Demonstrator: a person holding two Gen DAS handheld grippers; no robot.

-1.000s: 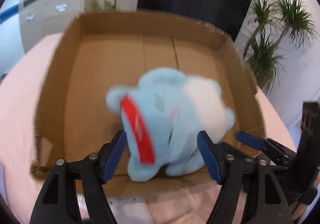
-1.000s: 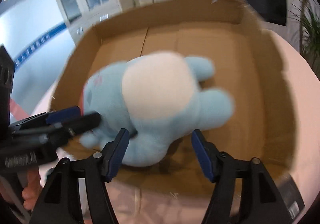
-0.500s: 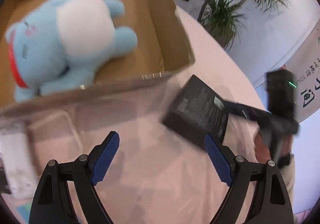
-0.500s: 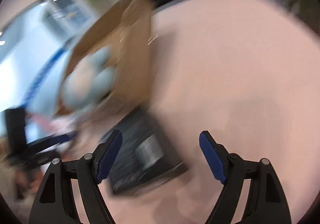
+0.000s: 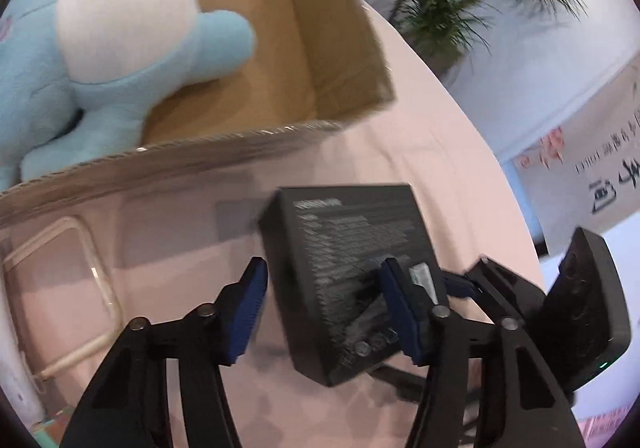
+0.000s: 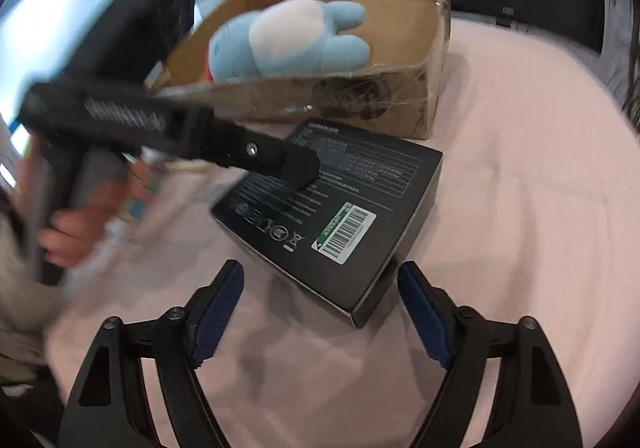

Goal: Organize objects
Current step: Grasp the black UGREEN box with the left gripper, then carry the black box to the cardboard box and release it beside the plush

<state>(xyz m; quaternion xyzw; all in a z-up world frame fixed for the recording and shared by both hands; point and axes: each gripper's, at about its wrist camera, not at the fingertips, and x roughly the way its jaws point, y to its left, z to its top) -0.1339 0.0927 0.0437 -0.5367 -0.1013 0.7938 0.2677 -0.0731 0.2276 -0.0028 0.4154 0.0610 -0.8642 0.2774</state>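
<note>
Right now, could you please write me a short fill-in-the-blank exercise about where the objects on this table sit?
1. The blue plush toy lies inside the ____ box.
2. The black box rests on the ____ tablecloth, outside the carton.
3. The sticker on the black box carries a ____.
4. The right hand-held gripper holds ____.

Missing words: cardboard; pink; barcode; nothing
</note>
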